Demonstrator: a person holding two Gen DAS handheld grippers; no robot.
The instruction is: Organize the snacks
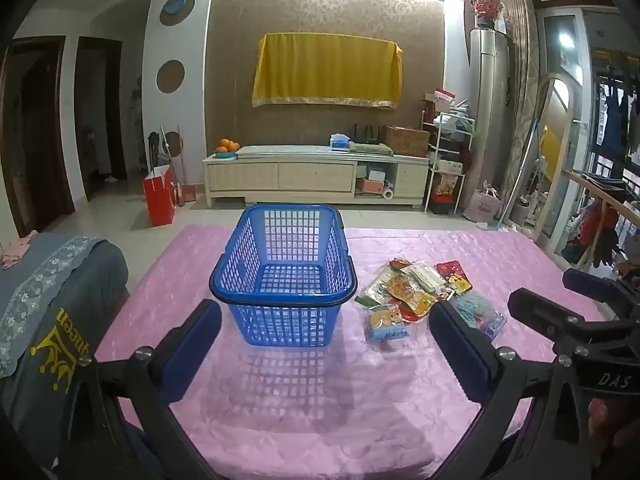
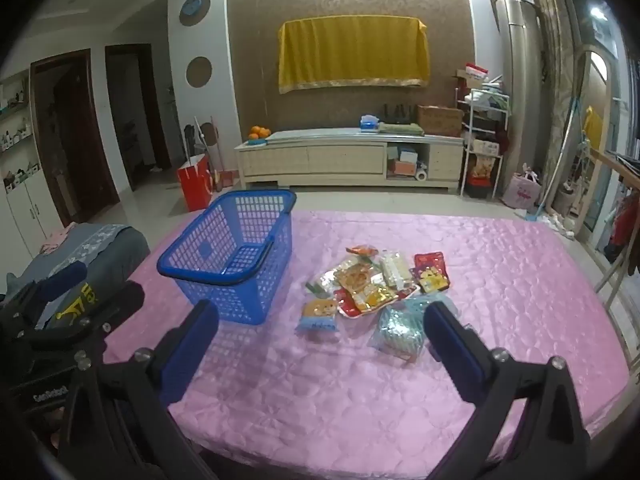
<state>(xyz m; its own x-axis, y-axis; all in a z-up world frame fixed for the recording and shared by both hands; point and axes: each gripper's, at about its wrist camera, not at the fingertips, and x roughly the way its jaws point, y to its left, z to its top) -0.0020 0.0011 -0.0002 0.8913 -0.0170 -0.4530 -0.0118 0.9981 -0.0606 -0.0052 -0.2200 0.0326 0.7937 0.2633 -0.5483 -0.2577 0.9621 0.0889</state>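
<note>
A blue plastic basket (image 1: 284,272) (image 2: 232,256) stands empty on the pink tablecloth (image 1: 280,400) (image 2: 500,280). To its right lies a pile of snack packets (image 1: 420,288) (image 2: 376,284), with a blue packet showing a cartoon animal (image 1: 386,322) (image 2: 318,314) nearest and a pale blue-green packet (image 2: 400,330) beside it. My left gripper (image 1: 326,330) is open, hovering in front of the basket with nothing between its fingers. My right gripper (image 2: 320,332) is open too, above the cloth just short of the snack pile. The right gripper (image 1: 560,312) also shows in the left wrist view.
A grey cushioned seat with lace trim (image 1: 52,300) (image 2: 92,248) sits left of the table. Beyond the table's far edge are a TV cabinet (image 1: 316,176), a red bag (image 1: 160,196) and cluttered shelves (image 1: 444,160).
</note>
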